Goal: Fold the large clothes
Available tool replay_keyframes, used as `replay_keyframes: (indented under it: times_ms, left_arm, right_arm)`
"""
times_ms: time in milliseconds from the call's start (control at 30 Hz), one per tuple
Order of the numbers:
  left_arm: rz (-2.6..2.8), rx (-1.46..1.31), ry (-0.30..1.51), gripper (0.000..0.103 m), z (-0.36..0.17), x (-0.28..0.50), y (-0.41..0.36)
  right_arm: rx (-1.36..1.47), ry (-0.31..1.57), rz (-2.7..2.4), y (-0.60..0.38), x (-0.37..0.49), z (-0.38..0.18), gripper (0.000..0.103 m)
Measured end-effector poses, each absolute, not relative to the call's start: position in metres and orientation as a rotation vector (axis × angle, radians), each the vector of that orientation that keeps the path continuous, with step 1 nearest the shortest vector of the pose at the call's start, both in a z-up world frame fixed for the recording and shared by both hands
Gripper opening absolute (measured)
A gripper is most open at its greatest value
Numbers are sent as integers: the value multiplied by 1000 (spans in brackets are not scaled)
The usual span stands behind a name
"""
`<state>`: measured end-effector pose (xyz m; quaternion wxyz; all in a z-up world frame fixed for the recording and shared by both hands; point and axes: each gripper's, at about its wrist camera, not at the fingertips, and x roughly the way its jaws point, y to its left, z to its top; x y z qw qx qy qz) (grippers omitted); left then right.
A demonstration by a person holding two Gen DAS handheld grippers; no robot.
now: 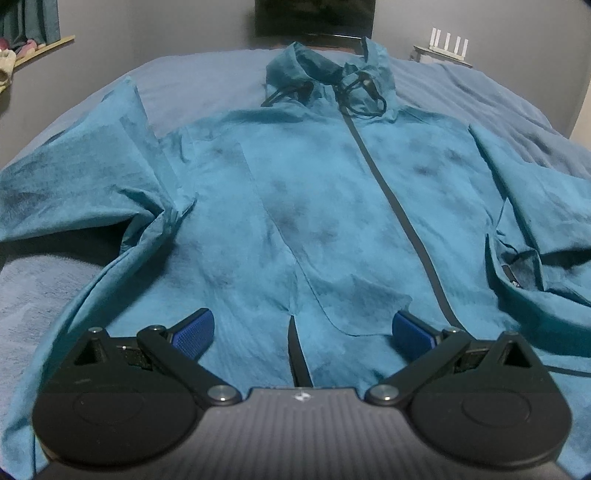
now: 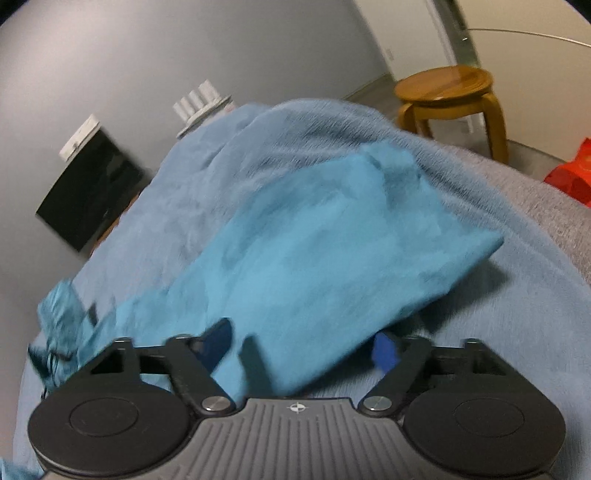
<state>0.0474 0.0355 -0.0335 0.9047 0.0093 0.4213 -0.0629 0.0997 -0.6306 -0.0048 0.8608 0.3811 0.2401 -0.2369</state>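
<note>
A teal zip-up hooded jacket (image 1: 295, 192) lies spread face up on a blue blanket (image 1: 207, 81), hood at the far end and sleeves out to both sides. My left gripper (image 1: 303, 332) hovers over the jacket's lower front near the hem. It is open, with blue pads (image 1: 194, 332) wide apart and nothing between them. In the blurred right wrist view, one jacket sleeve (image 2: 332, 236) lies across the blanket (image 2: 177, 221). My right gripper (image 2: 301, 345) is low over its near end. The cloth lies between the half-spread fingers (image 2: 386, 350), and the pads do not press it.
A dark screen (image 1: 314, 16) stands against the wall beyond the bed, with a white router (image 1: 447, 40) to its right. A wooden stool (image 2: 447, 92) and a red bag (image 2: 569, 173) sit on the floor past the bed's edge. A shelf with clutter (image 1: 22, 51) is at far left.
</note>
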Motion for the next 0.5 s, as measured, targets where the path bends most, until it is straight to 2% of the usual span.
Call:
replay_keyframes:
  times_ms: [100, 200, 400, 500]
  left_arm:
    - [-134, 0, 868, 103, -35, 50, 38]
    - [-135, -14, 867, 103, -35, 52, 41]
    - [-146, -23, 869, 103, -37, 54, 43]
    - [-151, -36, 870, 103, -38, 55, 44]
  right_arm:
    - [758, 441, -513, -630, 106, 7, 32]
    - [654, 373, -461, -613, 118, 35, 18]
    - [367, 242, -254, -536, 155, 119, 7]
    - [214, 191, -138, -480, 173, 158, 6]
